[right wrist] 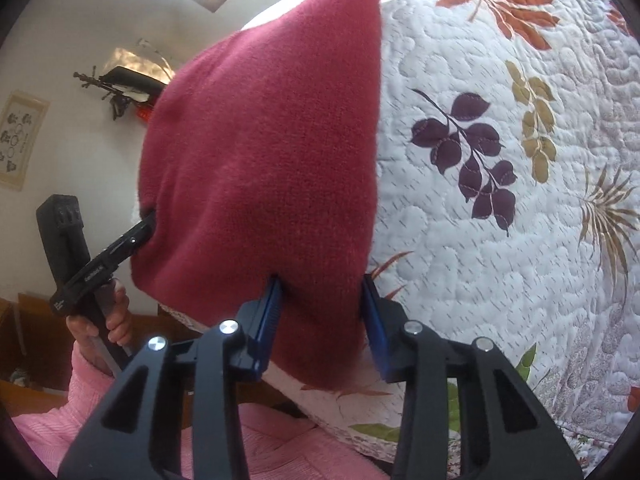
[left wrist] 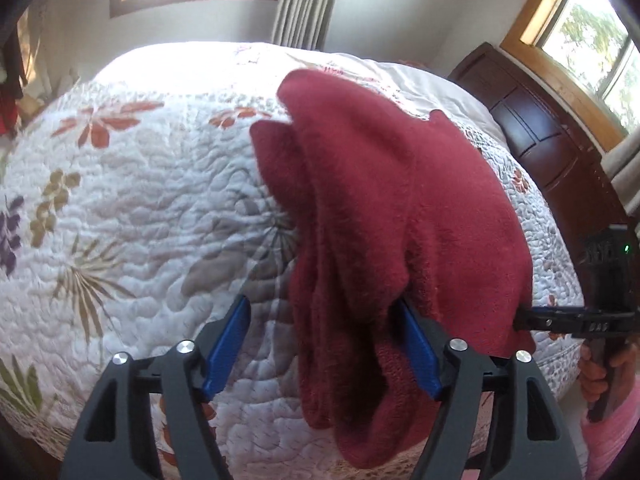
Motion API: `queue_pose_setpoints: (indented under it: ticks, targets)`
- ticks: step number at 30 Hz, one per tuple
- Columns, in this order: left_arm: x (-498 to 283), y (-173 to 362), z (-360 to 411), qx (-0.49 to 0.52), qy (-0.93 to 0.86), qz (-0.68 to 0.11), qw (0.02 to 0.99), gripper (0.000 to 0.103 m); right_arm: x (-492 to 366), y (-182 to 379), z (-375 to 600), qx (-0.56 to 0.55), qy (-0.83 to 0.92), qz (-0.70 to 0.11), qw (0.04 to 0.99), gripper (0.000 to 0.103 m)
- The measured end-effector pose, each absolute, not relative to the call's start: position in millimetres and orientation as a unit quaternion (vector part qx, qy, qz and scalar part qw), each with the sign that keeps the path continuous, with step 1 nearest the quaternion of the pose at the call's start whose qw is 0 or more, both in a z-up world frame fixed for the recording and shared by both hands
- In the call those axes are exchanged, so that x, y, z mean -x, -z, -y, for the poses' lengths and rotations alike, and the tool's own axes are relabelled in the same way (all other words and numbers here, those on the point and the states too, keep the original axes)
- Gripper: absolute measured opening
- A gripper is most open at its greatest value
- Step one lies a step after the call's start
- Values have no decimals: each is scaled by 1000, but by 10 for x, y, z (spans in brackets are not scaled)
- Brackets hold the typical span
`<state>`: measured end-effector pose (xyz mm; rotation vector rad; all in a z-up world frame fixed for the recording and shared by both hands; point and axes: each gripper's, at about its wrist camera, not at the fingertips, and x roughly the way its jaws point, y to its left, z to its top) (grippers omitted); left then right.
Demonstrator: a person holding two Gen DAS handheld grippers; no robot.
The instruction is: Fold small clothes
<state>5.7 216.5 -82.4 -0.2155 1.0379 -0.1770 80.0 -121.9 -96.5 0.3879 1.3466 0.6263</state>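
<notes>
Quilted bed (left wrist: 120, 200) below; both jaws spread, red garment (left wrist: 380, 200) merely draped over them — may slide off.

We find the floral quilt (left wrist: 132, 200) lying bare and wide to the left of the dark red garment (left wrist: 384, 208), open room for a gripper to travel across the bed. To the right a dark wooden headboard (left wrist: 548, 136) closes that side, with curtains (left wrist: 304, 4) and wall beyond the far edge. The garment itself drapes between the left gripper (left wrist: 324, 340) and the right gripper (right wrist: 322, 312), filling both sets of fingers.
</notes>
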Motion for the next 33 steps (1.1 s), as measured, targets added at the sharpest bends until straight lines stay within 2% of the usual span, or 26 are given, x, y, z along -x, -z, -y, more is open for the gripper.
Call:
queue_pose_setpoints:
  ticks: [2,5,10,13,21,33]
  targets:
    - [-72,892,-2206,111,83,-498,856,80,-769,1007,1219,-186,-275,-614,716,43]
    - [-63,910,-2254,126,81,-502,852,81,-704,902,1228,-159,-253,-608,735,54]
    - [51,637,-2177,95,43,-501,859,80,-539,491,1064,-58,-189,-580,790,80]
    - [130,478,-2127,80,25,-500,862,82,-464,308,996,-47,-175,-568,803,91]
    - [335,247,-2111,83,-5,-500,862,84,-413,0,867,-28,-157,-553,818,95]
    - [618,29,-2007,49,-13,-496,867,86,-251,-246,734,-17,-156,-542,826,96]
